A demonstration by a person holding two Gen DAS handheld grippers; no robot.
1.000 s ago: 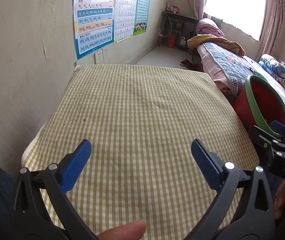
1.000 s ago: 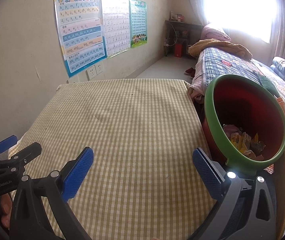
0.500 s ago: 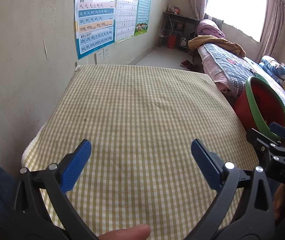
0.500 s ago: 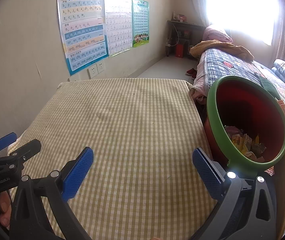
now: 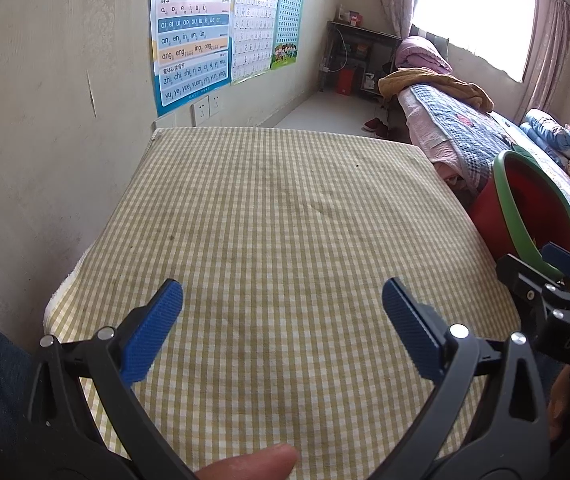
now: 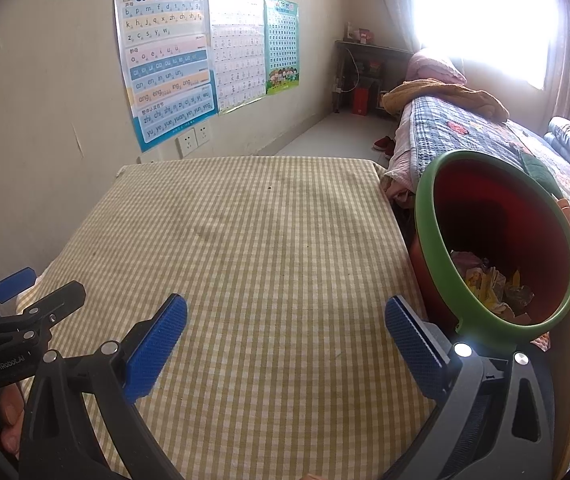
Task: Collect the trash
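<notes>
A red bin with a green rim (image 6: 437, 240) stands beside the table's right edge and holds several crumpled wrappers (image 6: 493, 284). The bin also shows in the left wrist view (image 5: 505, 196). My left gripper (image 5: 283, 308) is open and empty above the near part of the checked tablecloth (image 5: 285, 208). My right gripper (image 6: 285, 324) is open and empty above the near right part of the tablecloth (image 6: 245, 232), just left of the bin. Each gripper shows at the edge of the other's view. No trash shows on the cloth.
The wall (image 5: 45, 100) with posters (image 5: 193, 32) and sockets runs along the table's left side. A bed (image 6: 485, 136) with quilts lies to the right behind the bin. A dark shelf (image 5: 357, 60) stands at the far wall under the window.
Both grippers have drifted slightly back and up, so the views shifted a little. Both stayed open and empty.
</notes>
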